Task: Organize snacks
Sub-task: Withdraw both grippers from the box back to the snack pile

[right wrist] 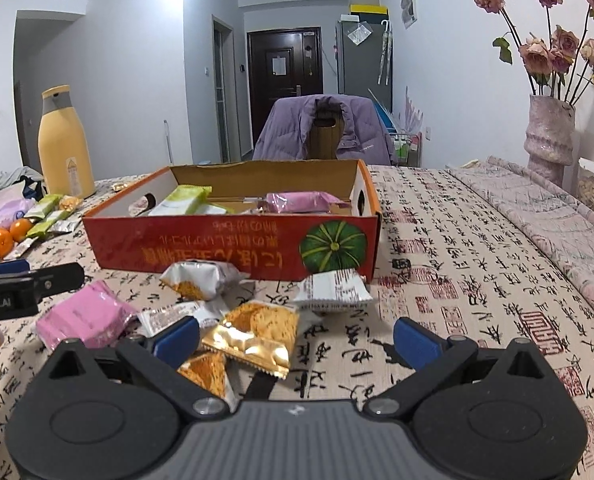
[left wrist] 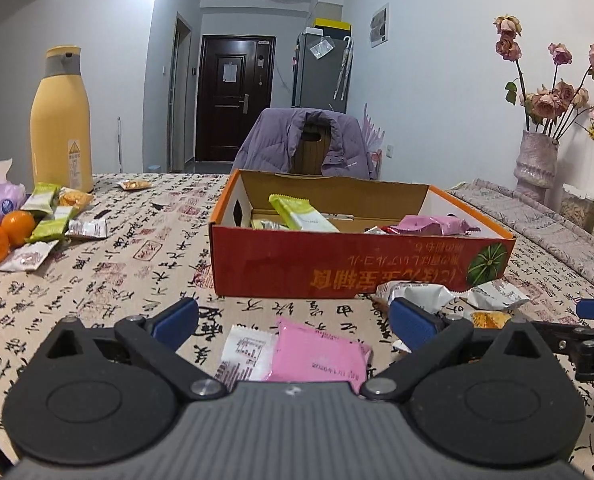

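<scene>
Hovering wide open, the left hand-held gripper [left wrist: 293, 316] frames a pink packet [left wrist: 319, 354]. The right hand-held gripper [right wrist: 295, 334], equally wide, faces a gold packet [right wrist: 253, 338]; overlapping wrappers could snag.

Even, cool indoor light fills both views, brightest along the white walls and ceiling, with no hard shadows on the tablecloth [left wrist: 129, 264]. The fisheye bends the walls and darkens the corners into black vignettes. Glare glints off the gold foil packet [right wrist: 253, 338]. The door [left wrist: 235, 92] at the end of the hallway sits dim, and fine print on the wrappers blurs.
</scene>
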